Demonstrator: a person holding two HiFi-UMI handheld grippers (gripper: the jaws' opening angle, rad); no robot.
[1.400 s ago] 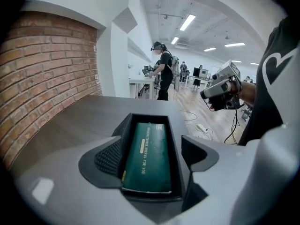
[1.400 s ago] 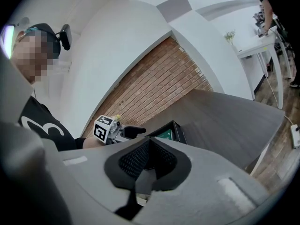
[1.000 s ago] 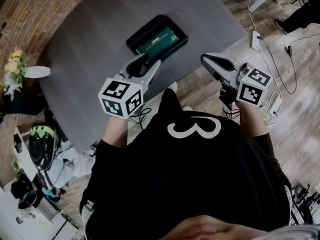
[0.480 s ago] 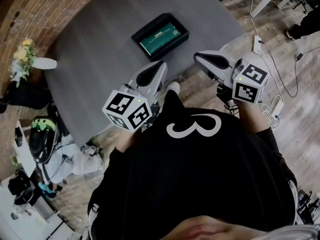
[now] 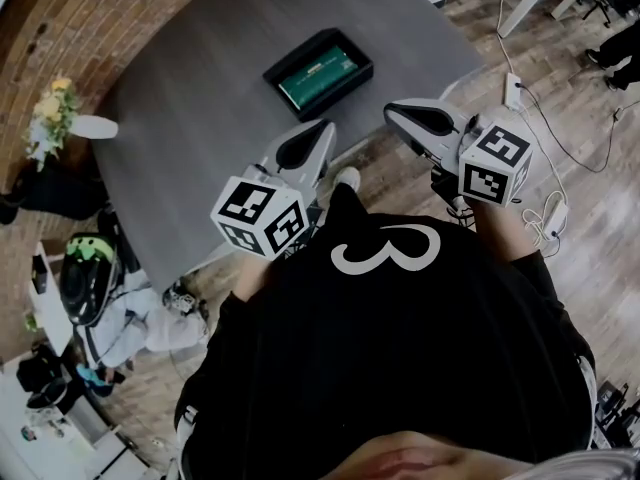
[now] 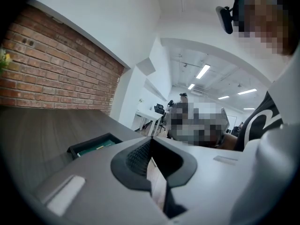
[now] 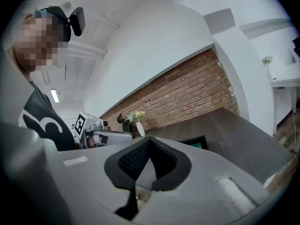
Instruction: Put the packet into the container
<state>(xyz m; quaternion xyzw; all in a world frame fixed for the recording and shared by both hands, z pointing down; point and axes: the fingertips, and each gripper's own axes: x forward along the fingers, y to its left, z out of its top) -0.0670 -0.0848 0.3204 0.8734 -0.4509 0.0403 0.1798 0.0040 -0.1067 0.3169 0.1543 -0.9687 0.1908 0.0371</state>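
A green packet (image 5: pixel 320 72) lies inside the black container (image 5: pixel 300 48) on the grey table (image 5: pixel 190 108). My left gripper (image 5: pixel 312 136) hovers over the table's near edge, short of the container, shut and empty. My right gripper (image 5: pixel 410 116) is off the table's right corner above the floor, shut with nothing in it. In the left gripper view the closed jaws (image 6: pixel 151 140) point past the container (image 6: pixel 79 146) with the packet (image 6: pixel 96 147) in it. The right gripper view shows its closed tips (image 7: pixel 149 140), the container (image 7: pixel 199 141) and the left gripper (image 7: pixel 110 136).
A white vase of flowers (image 5: pixel 62 118) stands at the table's left edge by the brick wall (image 5: pixel 60 18). Cables and a power strip (image 5: pixel 514 86) lie on the wooden floor at right. A helmet and bags (image 5: pixel 85 278) sit on the floor at left.
The left gripper has drawn back from the container toward the person's body and its jaws have closed. The right gripper has barely shifted.
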